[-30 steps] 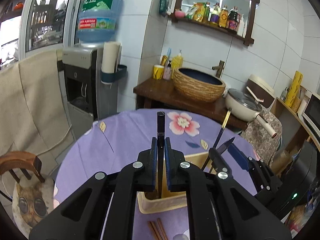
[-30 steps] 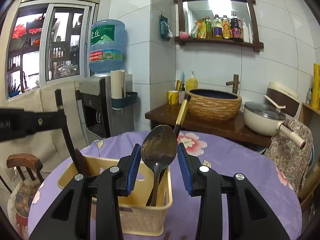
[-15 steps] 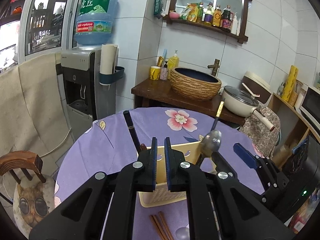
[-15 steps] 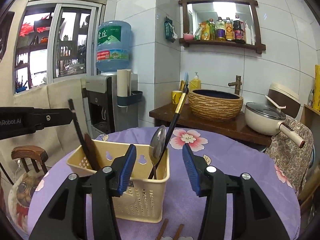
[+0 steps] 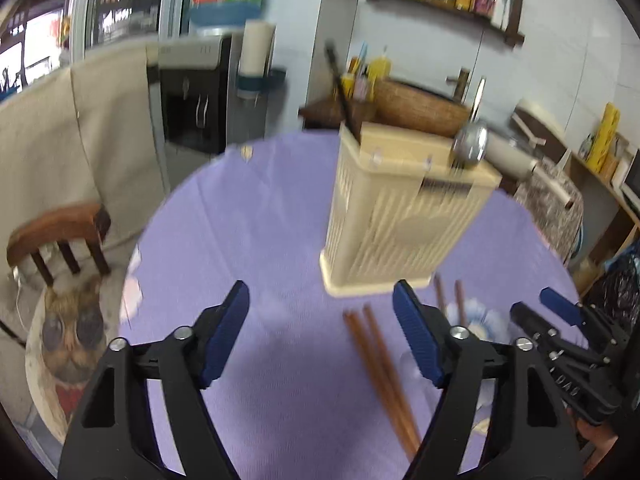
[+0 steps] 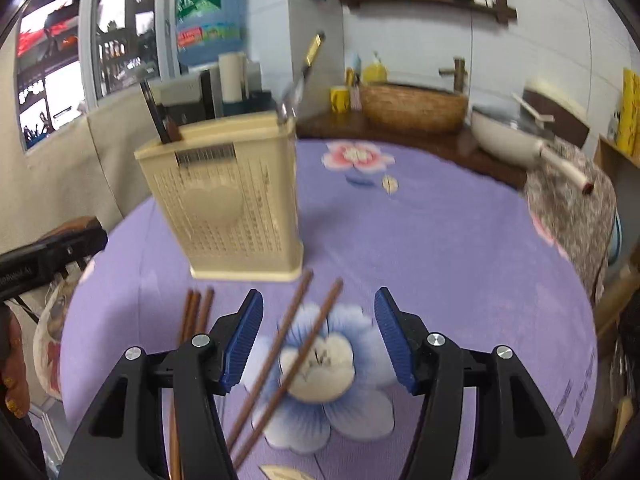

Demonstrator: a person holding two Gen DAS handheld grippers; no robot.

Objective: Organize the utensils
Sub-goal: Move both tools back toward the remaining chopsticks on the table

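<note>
A cream utensil basket stands upright on the purple cloth. A black-handled utensil and a metal spoon stand in it. Brown chopsticks lie on the cloth in front of the basket. Two more chopsticks lie crossed over a blue flower print. My left gripper hangs low over the cloth, its jaws opening and holding nothing. My right gripper is opening too, straddling the two chopsticks without its pads touching them.
The round table's cloth ends close on every side. A wooden chair with a cat cushion stands at left. Behind are a water dispenser, a side table with a woven basin and a pan.
The black-handled utensil and the spoon have left my grippers and now stand in the basket. Both grippers dropped towards the cloth, drew back from the basket, and their jaws spread wide.
</note>
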